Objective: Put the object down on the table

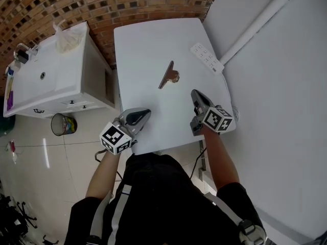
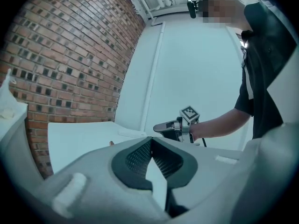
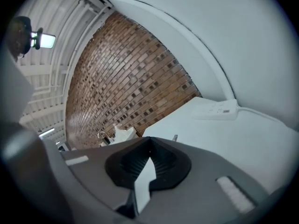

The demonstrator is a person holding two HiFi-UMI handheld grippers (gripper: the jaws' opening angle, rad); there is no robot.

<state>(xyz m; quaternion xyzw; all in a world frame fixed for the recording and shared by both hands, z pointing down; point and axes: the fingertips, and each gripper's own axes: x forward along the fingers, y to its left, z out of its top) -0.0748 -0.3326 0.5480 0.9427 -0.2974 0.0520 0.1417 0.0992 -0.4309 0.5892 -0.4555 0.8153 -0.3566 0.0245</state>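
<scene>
Surroundings first: white table (image 1: pixel 143 45); power strip (image 1: pixel 207 56) at its far right edge; sink unit (image 1: pixel 46 80) to the left, a bag (image 1: pixel 70 37) on top, a bin (image 1: pixel 63 124) on the floor beside it. Clip (image 1: pixel 168 75): bronze-brown, long flat bar with a rounded loop, lying mid-table, well apart from both grippers. Left gripper (image 1: pixel 144 113): jaws together, empty, at the near edge. Right gripper (image 1: pixel 194 93): jaws together, empty, over the table's near right.

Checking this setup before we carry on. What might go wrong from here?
The clip lies loose on the table; a sweep by the shut left gripper or right gripper might knock it away. The power strip sits at its right edge, beyond the right gripper; a push might shove it off.
</scene>
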